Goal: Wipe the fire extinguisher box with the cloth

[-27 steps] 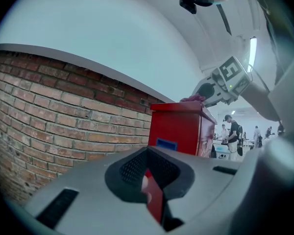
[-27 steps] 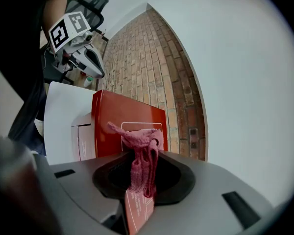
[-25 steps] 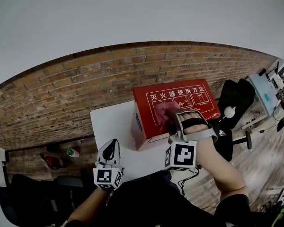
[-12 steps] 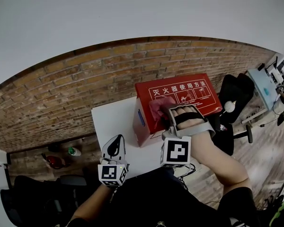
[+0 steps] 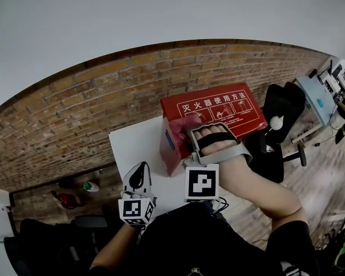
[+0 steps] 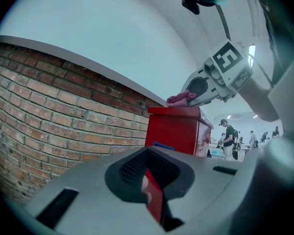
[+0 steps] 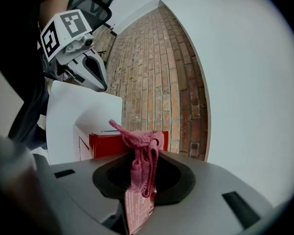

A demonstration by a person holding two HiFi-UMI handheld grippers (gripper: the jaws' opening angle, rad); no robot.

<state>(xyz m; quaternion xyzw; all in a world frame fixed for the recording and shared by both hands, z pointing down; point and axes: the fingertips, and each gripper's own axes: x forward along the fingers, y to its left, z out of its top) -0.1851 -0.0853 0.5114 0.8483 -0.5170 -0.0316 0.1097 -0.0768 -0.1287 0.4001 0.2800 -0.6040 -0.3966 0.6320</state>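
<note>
Fire extinguisher box (image 5: pixel 233 105) top, left edge: cloth (image 5: pixel 186 121) clamped in right gripper (image 5: pixel 193 130)

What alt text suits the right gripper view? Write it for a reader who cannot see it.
The right gripper is shut on a bunched pink cloth, with the red fire extinguisher box beyond it on a white table. A brick wall rises behind, and the left gripper hovers at upper left.

Cloth (image 5: pixel 188 121) atop box (image 5: pixel 221 109) on table (image 5: pixel 132 147)
</note>
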